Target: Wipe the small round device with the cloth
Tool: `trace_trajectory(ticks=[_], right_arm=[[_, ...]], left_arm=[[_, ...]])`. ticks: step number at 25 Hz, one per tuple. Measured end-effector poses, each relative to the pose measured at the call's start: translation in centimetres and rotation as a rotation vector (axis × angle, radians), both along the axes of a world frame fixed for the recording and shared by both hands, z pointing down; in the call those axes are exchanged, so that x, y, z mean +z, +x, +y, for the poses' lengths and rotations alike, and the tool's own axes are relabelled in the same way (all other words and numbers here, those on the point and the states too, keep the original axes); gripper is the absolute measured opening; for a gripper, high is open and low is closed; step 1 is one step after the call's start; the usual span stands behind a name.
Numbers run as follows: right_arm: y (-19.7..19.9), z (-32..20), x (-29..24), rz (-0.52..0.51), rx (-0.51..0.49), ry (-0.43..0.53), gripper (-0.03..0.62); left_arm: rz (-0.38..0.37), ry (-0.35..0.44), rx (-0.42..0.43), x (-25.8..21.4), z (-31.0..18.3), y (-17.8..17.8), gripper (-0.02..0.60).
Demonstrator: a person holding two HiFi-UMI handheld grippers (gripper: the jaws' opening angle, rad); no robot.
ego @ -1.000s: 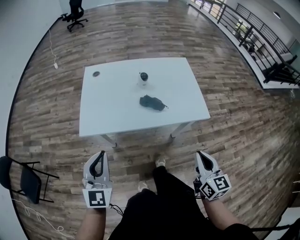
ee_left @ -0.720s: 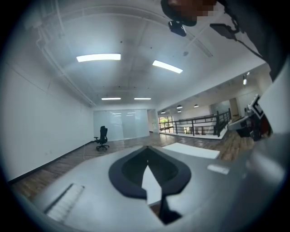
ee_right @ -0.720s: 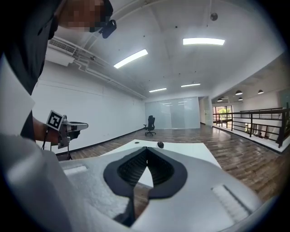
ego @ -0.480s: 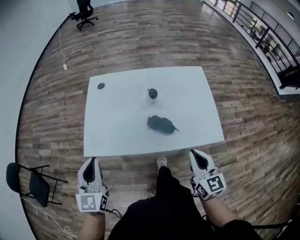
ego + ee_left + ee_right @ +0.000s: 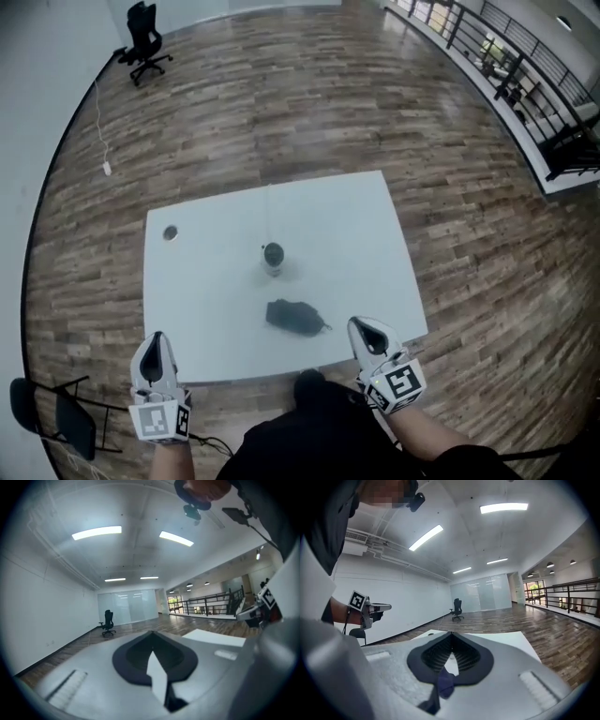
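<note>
The small round device (image 5: pixel 273 255), dark on top with a pale base, stands upright near the middle of the white table (image 5: pixel 366 244). A crumpled dark cloth (image 5: pixel 294 317) lies just nearer to me, close to the front edge. My left gripper (image 5: pixel 156 337) is held short of the table's near left corner, jaws shut and empty. My right gripper (image 5: pixel 362 324) hovers at the front edge, right of the cloth, also shut with nothing in it. Both gripper views look level across the room; the left gripper (image 5: pixel 151 633) and right gripper (image 5: pixel 451 633) show closed tips.
A small dark disc (image 5: pixel 170 232) lies at the table's far left. A black folding chair (image 5: pixel 56 412) stands on the floor at my left. An office chair (image 5: pixel 142 42) is far across the wood floor, and a railing (image 5: pixel 506 66) runs along the right.
The table has come much closer in the head view. Both grippers have moved from well short of it up to its near edge. Their jaws stay shut.
</note>
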State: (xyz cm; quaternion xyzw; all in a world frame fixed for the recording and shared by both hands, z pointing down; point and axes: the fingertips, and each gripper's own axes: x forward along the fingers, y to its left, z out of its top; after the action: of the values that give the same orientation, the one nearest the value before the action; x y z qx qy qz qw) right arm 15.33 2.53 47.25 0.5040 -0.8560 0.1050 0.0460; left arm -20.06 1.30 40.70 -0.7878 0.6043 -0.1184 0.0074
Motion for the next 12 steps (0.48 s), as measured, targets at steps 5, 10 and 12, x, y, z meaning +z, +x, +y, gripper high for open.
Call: trace_trajectory(ticks=[5, 10, 12], right_arm=[[-2.3, -1.9, 3.0, -0.001, -0.045, -0.040, 0.002], [-1.5, -4.8, 3.4, 0.027, -0.054, -0.030, 0.002], [-1.2, -5.6, 3.8, 0.020, -0.043, -0.043, 0.002]], left_arm=[[0.008, 0.013, 0.017, 0.5, -3.5, 0.5, 0.008], [0.103, 0.108, 0.095, 2.2, -6.8, 2.4, 0.008], [0.121, 0.108, 0.120, 3.3, -7.4, 2.8, 0.008]])
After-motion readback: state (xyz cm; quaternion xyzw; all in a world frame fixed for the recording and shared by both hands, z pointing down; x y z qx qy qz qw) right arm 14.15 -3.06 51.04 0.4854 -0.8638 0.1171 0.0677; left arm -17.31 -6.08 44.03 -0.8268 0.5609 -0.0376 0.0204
